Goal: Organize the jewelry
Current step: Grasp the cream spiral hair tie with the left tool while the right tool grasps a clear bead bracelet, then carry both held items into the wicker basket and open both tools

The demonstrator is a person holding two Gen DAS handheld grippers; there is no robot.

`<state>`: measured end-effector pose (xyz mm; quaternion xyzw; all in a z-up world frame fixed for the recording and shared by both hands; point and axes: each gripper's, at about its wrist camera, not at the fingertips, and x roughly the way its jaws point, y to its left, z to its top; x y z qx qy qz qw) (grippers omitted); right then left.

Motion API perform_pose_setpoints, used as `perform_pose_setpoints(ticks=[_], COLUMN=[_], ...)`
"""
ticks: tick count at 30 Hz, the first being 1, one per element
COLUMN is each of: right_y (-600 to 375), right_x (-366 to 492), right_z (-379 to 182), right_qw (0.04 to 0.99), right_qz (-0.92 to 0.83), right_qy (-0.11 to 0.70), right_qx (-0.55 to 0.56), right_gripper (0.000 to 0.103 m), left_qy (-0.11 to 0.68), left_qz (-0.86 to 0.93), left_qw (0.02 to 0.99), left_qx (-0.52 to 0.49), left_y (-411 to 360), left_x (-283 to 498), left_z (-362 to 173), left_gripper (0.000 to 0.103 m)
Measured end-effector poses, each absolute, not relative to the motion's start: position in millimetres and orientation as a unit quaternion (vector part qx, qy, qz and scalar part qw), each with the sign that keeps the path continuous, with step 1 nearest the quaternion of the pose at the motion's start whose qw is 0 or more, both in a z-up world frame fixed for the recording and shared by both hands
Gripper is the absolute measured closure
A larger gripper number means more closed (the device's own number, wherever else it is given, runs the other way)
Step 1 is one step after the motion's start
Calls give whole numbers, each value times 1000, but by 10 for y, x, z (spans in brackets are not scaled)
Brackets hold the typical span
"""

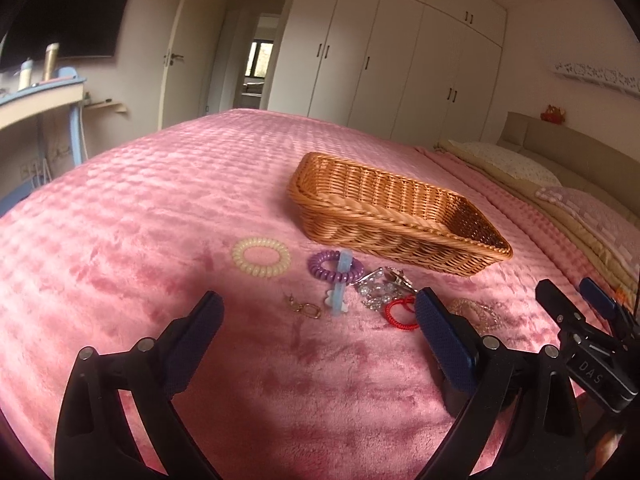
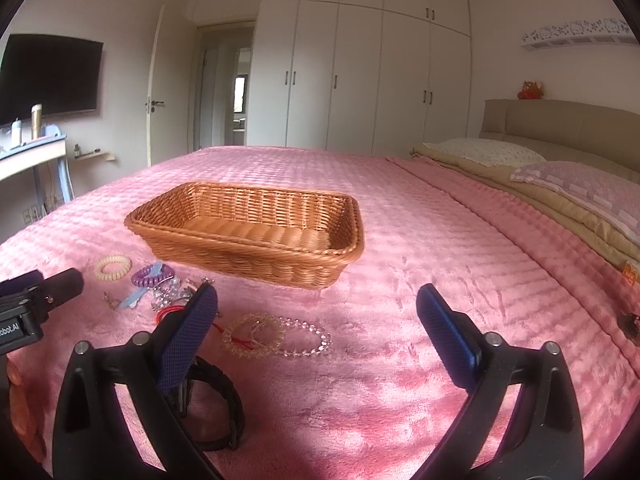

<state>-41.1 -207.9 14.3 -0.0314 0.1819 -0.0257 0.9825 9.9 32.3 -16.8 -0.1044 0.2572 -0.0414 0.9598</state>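
A wicker basket point(image 1: 400, 220) point(image 2: 256, 240) stands empty on the pink bedspread. In front of it lie a cream spiral hair tie point(image 1: 261, 257) point(image 2: 113, 267), a purple spiral tie point(image 1: 334, 267) point(image 2: 152, 276) with a light blue clip across it, gold earrings point(image 1: 306, 309), a crystal piece point(image 1: 378, 290), a red cord point(image 1: 400, 312) and clear bead bracelets point(image 2: 276, 336) point(image 1: 478, 312). A black braided band point(image 2: 218, 408) lies under my right gripper's left finger. My left gripper point(image 1: 318, 316) is open and empty just short of the jewelry. My right gripper point(image 2: 316, 312) is open and empty, right of the pile.
Pillows point(image 2: 532, 164) and a beige headboard are at the right. A desk with bottles point(image 1: 40, 88) stands left of the bed under a wall TV. White wardrobes point(image 2: 360, 72) and an open door are behind. The right gripper shows in the left wrist view point(image 1: 580, 312).
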Motion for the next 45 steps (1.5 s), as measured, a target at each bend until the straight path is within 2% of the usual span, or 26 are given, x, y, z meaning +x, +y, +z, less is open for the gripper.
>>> perform_pose_setpoints(ticks=[3, 7, 9, 15, 18, 21, 33, 35, 37, 38, 39, 41, 42, 44, 45], right_y=[-2150, -2251, -2318, -2811, -2993, -2891, -2185, -2144, -2097, -2082, -2072, -2045, -2033, -2000, -1984], right_x=[-412, -374, -310, -27, 170, 251, 490, 524, 550, 557, 569, 565, 553, 530, 528], right_z=[151, 154, 155, 115, 21, -22, -167, -185, -217, -234, -253, -277, -267, -251, -248], right_qw=[982, 977, 971, 940, 919, 916, 903, 901, 897, 896, 895, 894, 896, 900, 901], right_qz=[-36, -27, -19, -16, 14, 32, 111, 113, 112, 111, 111, 110, 110, 109, 108], right_qy=[187, 210, 239, 337, 387, 394, 415, 419, 427, 430, 432, 434, 430, 422, 419], right_qx=[-16, 2, 10, 44, 79, 71, 23, 20, 15, 12, 8, 1, -2, -8, -11], right_gripper=[21, 31, 44, 59, 59, 59, 59, 65, 75, 80, 89, 92, 93, 94, 94], left_qy=[278, 332, 347, 396, 417, 432, 440, 442, 445, 447, 448, 447, 449, 446, 444], left_qz=[-42, -71, -67, -67, -70, -88, -115, -117, -110, -100, -89, -63, -51, -46, -49], left_qw=[952, 931, 926, 911, 903, 892, 880, 880, 883, 885, 887, 891, 892, 894, 894], left_qx=[-119, -138, -128, -95, -83, -99, -137, -125, -99, -82, -65, -38, -28, -24, -27], left_y=[389, 547, 644, 909, 966, 994, 1043, 990, 923, 882, 843, 790, 781, 788, 807], left_x=[113, 217, 278, 672, 922, 1168, 1467, 1486, 1500, 1507, 1498, 1498, 1500, 1488, 1477], left_z=[-198, -158, -60, 160, 98, -45, -400, -402, -416, -425, -436, -451, -461, -456, -447], left_gripper=[13, 27, 27, 31, 33, 39, 39, 39, 41, 46, 49, 68, 73, 93, 93])
